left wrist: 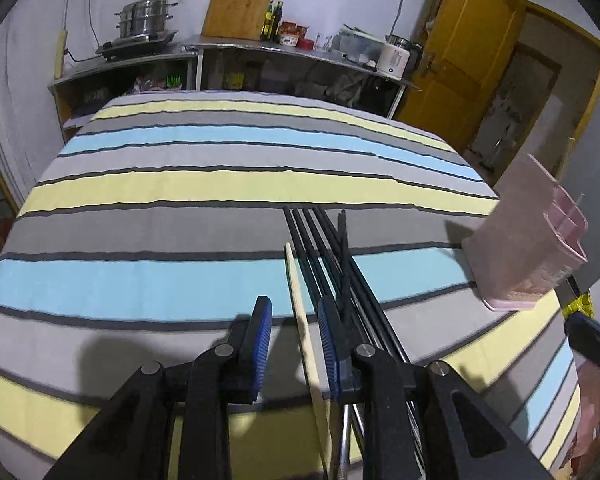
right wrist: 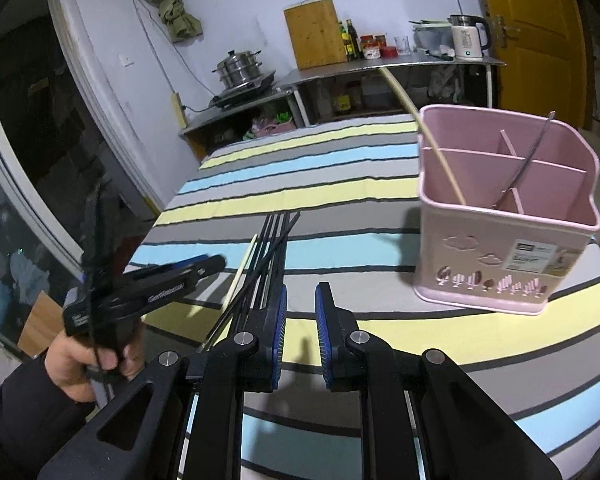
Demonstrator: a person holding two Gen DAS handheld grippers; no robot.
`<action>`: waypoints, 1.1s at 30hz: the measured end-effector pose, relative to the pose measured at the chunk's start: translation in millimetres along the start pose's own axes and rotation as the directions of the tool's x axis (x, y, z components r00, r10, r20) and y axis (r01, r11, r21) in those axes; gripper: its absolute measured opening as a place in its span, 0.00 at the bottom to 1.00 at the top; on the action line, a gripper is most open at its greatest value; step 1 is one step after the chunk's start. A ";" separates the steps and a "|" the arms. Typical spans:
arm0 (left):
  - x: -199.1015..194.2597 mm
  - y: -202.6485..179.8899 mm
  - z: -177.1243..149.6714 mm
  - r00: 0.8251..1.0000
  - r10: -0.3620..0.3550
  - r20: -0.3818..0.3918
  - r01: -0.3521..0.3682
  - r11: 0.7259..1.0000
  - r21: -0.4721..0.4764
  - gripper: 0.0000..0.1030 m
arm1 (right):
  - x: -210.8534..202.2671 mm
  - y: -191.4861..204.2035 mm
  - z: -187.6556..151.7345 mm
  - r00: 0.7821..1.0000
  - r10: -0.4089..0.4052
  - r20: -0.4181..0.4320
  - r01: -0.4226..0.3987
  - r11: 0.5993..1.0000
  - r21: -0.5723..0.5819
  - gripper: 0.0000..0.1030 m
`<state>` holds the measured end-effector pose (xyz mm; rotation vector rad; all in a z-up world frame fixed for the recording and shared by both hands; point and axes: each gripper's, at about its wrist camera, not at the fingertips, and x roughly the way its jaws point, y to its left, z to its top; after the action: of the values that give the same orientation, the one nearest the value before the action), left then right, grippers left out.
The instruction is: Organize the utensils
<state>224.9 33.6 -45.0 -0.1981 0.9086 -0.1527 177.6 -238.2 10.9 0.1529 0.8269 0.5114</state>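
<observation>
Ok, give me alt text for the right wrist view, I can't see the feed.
Right gripper hangs open and empty over the striped tablecloth; black chopsticks and one wooden chopstick lie ahead-left. A pink utensil holder stands right.

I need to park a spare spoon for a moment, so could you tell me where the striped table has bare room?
The whole far half of the striped cloth, toward the metal counter, is bare, as is the left side. It is crowded near the front: the black chopsticks and one pale chopstick lie there, with the pink organizer standing to their right.
</observation>
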 end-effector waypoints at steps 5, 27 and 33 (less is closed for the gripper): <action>22.6 1.2 8.2 1.000 0.010 -0.021 -0.011 1.000 -0.001 0.23 | 15.4 4.0 0.8 1.000 0.003 -0.021 -0.004 1.000 -0.010 0.15; 22.6 35.8 10.3 0.999 0.047 -0.016 -0.047 0.999 -0.015 0.08 | 117.5 19.1 34.5 0.989 0.033 -0.147 -0.031 0.999 0.019 0.15; 23.6 37.3 10.9 0.999 0.029 -0.014 -0.029 0.999 -0.032 0.08 | 152.0 5.5 42.7 0.975 0.030 -0.218 -0.008 0.995 0.100 0.15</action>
<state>249.7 65.9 -65.3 -0.2142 0.9272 -0.1126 292.7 -155.9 -59.4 0.1983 1.0684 0.5116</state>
